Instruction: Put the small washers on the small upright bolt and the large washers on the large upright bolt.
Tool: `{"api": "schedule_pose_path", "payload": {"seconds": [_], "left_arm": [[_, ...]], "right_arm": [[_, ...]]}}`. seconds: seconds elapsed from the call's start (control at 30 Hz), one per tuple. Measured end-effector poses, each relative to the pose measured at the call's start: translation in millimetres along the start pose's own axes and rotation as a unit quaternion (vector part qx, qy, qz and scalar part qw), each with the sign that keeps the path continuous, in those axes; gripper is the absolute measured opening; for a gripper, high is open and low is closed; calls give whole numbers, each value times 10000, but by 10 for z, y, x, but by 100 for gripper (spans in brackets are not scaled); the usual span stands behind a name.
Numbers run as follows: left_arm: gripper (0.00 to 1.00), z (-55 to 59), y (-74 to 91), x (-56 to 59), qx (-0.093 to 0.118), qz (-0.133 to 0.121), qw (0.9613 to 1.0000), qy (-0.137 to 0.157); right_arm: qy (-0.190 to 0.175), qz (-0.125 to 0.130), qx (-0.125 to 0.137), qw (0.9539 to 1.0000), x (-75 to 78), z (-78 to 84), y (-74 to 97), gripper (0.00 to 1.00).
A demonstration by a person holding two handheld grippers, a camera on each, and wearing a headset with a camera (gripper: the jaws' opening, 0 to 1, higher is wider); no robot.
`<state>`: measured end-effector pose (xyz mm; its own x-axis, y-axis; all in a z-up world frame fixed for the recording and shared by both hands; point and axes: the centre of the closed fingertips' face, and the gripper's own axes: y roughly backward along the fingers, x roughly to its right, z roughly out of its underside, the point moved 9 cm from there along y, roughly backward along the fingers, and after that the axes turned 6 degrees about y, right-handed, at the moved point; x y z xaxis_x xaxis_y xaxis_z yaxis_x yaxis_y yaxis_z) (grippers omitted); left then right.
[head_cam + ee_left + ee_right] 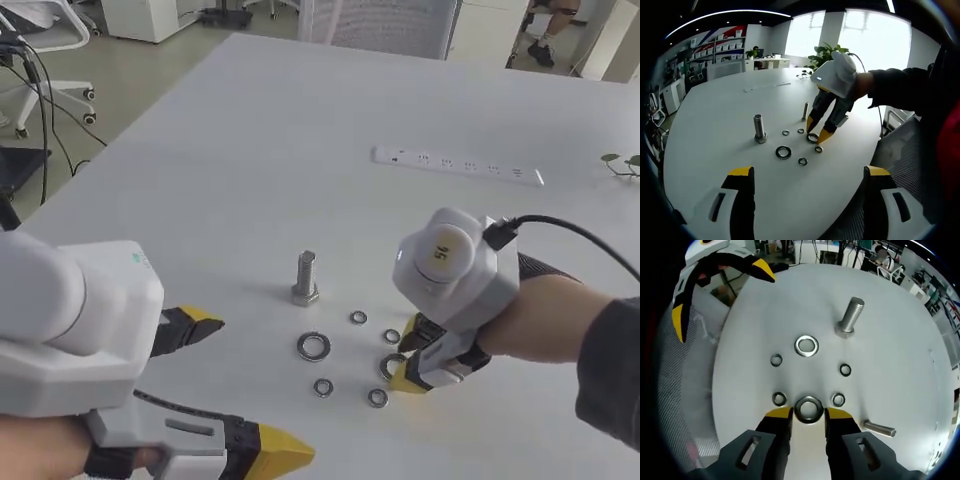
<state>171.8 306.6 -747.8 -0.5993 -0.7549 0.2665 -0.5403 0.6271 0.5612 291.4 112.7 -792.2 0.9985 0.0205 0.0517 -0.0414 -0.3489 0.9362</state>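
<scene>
Jaws flank large washer [808, 409]

Right gripper [808, 415] tips sit either side of it, flat on the table [765, 315] near the small bolt [879, 428]; whether they pinch it cannot be told. Left gripper [807, 175] hangs spread wide. Second large washer [806, 345] lies near the large bolt [850, 317], small washers [776, 360] lying around it

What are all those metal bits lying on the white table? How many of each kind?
Large bolt: 1
Small bolt: 1
Large washers: 2
Small washers: 4
Total: 8
</scene>
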Motion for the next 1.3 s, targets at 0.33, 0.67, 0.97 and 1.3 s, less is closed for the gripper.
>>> {"api": "schedule_pose_path", "payload": {"seconds": [0.33, 0.67, 0.97, 1.3], "left_arm": [[89, -5, -8, 8, 14, -1, 10000, 6], [89, -10, -12, 7, 34, -15, 10000, 19], [88, -13, -13, 8, 41, -1, 10000, 15], [89, -13, -16, 2, 43, 5, 10000, 6]], "right_arm": [[36, -83, -147, 9999, 21, -11, -3, 26], [136, -138, -293, 9994, 33, -43, -7, 24], [138, -146, -306, 9993, 37, -43, -7, 24], [191, -141, -315, 9992, 34, -86, 83, 23]]}}
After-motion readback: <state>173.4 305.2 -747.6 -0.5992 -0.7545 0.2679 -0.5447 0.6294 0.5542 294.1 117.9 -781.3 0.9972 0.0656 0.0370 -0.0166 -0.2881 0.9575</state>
